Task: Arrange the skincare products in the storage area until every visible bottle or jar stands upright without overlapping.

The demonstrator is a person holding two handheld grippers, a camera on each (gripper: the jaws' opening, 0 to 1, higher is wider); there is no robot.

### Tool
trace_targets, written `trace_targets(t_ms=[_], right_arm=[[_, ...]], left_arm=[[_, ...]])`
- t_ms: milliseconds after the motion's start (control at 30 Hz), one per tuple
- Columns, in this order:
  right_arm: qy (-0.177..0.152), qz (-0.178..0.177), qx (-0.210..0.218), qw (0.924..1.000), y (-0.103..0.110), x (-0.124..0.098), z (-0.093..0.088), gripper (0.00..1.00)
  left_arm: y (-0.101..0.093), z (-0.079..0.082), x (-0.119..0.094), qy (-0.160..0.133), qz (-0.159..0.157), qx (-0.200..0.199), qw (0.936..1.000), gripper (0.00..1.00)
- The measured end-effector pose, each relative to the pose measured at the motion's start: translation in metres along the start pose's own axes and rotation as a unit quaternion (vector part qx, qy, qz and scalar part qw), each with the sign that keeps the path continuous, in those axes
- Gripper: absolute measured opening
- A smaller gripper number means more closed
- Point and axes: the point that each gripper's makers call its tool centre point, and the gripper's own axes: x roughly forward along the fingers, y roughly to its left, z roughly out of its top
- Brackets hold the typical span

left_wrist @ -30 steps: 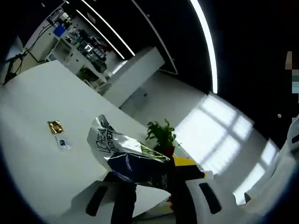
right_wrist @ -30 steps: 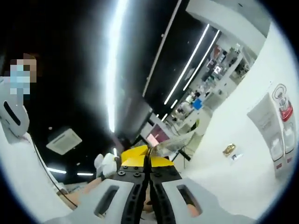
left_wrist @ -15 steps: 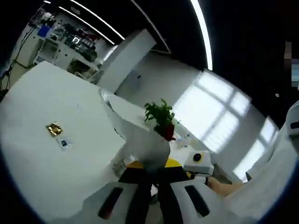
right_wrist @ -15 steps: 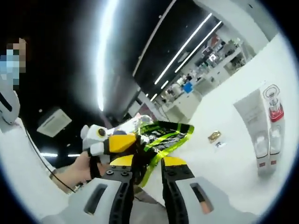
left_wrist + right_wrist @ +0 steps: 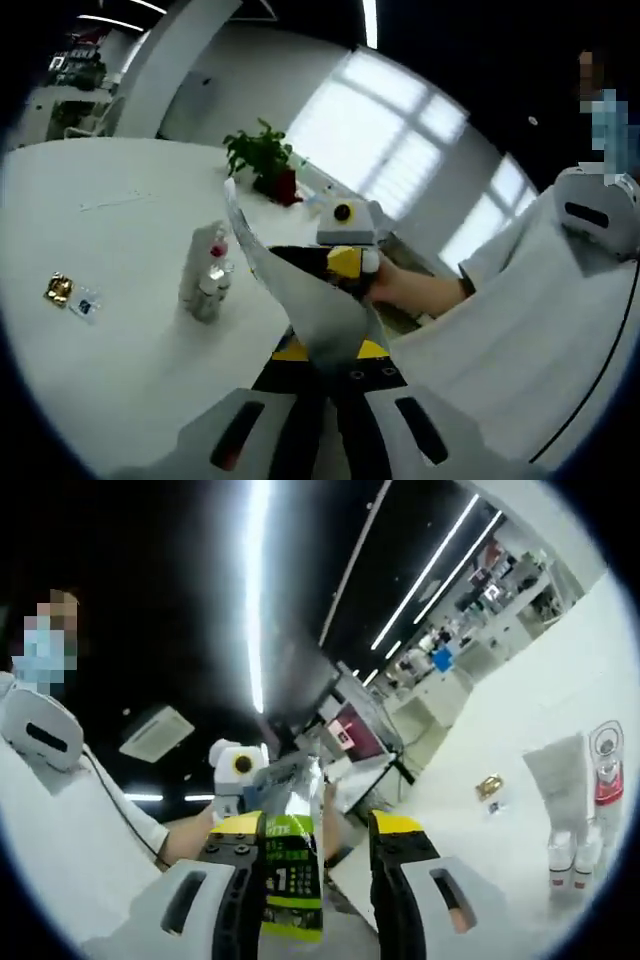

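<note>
A flat silver pouch (image 5: 300, 300) rises from between my left gripper's (image 5: 332, 354) jaws, which are shut on its lower edge. In the right gripper view the same pouch shows a green printed side (image 5: 290, 865). It hangs between the spread jaws of my right gripper (image 5: 318, 828), close to the left jaw. The right gripper (image 5: 345, 262), held by a hand, sits just behind the pouch in the left gripper view. On the white table (image 5: 120, 200) stands a cluster of skincare products (image 5: 205, 280): a white tube (image 5: 560, 775), a red-capped bottle (image 5: 605, 765) and small bottles (image 5: 570, 855).
A small gold item (image 5: 58, 290) and a clear sachet (image 5: 85, 302) lie on the table left of the products. A potted plant (image 5: 262, 160) stands at the far edge. A person in white (image 5: 560, 300) is close on the right.
The pouch has passed from the right gripper to the left. The left jaws closed on it and the right jaws opened. Both views have swung round, bringing the products into the left gripper view.
</note>
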Motion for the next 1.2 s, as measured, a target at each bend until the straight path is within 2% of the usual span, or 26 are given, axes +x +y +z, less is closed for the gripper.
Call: trace_targets(t_ms=[67, 133, 267, 300, 433, 533, 600, 700, 767, 800, 867, 1000, 1067, 1100, 1200], right_arm=[[0.024, 0.02, 0.005, 0.9995, 0.008, 0.006, -0.011, 0.39], [0.027, 0.036, 0.019, 0.9988, 0.015, 0.009, -0.016, 0.37], [0.034, 0.068, 0.02, 0.9969, 0.029, 0.012, -0.025, 0.26], [0.033, 0.061, 0.021, 0.9974, 0.027, 0.013, -0.025, 0.25], [0.024, 0.052, 0.028, 0.998, 0.02, 0.008, -0.021, 0.19], [-0.003, 0.052, 0.033, 0.9981, 0.019, 0.001, -0.011, 0.05], [-0.009, 0.062, 0.038, 0.9973, 0.023, 0.0, -0.009, 0.02], [-0.018, 0.055, 0.033, 0.9978, 0.022, 0.001, -0.007, 0.01], [-0.043, 0.036, 0.048, 0.9973, 0.015, 0.001, -0.002, 0.01], [-0.054, 0.021, 0.059, 0.9965, 0.009, 0.0, 0.0, 0.01], [-0.08, 0.006, 0.075, 0.9939, 0.003, -0.002, 0.006, 0.01], [-0.099, -0.013, 0.093, 0.9906, -0.002, -0.003, 0.007, 0.01], [-0.115, -0.022, 0.11, 0.987, -0.007, -0.005, 0.009, 0.01], [-0.133, -0.03, 0.12, 0.9833, -0.01, -0.007, 0.013, 0.01], [-0.154, -0.04, 0.14, 0.9773, -0.015, -0.01, 0.015, 0.01]], left_arm=[[0.0, -0.001, 0.001, 0.014, -0.001, 0.009, 0.9999, 0.0], [0.002, -0.001, 0.001, 0.02, -0.003, 0.009, 0.9998, 0.0], [0.002, -0.002, 0.0, 0.031, -0.014, -0.002, 0.9994, 0.0], [0.0, -0.004, -0.001, 0.036, -0.023, -0.01, 0.999, 0.0], [0.009, -0.008, -0.003, 0.038, -0.011, -0.019, 0.999, 0.0], [0.019, -0.01, -0.006, 0.029, 0.005, -0.042, 0.9987, 0.0], [0.02, -0.009, -0.005, 0.019, 0.008, -0.06, 0.998, 0.0], [0.022, -0.008, -0.004, 0.017, 0.013, -0.06, 0.998, 0.0], [0.031, -0.001, -0.004, -0.006, 0.028, -0.067, 0.9973, 0.0], [0.038, 0.007, -0.005, -0.034, 0.041, -0.06, 0.9968, 0.01], [0.045, 0.016, -0.008, -0.072, 0.058, -0.054, 0.9943, 0.04], [0.053, 0.016, -0.008, -0.087, 0.086, -0.041, 0.9917, 0.13], [0.049, 0.015, -0.003, -0.097, 0.096, -0.033, 0.9901, 0.2], [0.049, 0.013, -0.002, -0.101, 0.101, -0.035, 0.9892, 0.22], [0.048, 0.011, 0.0, -0.123, 0.108, -0.051, 0.9853, 0.22]])
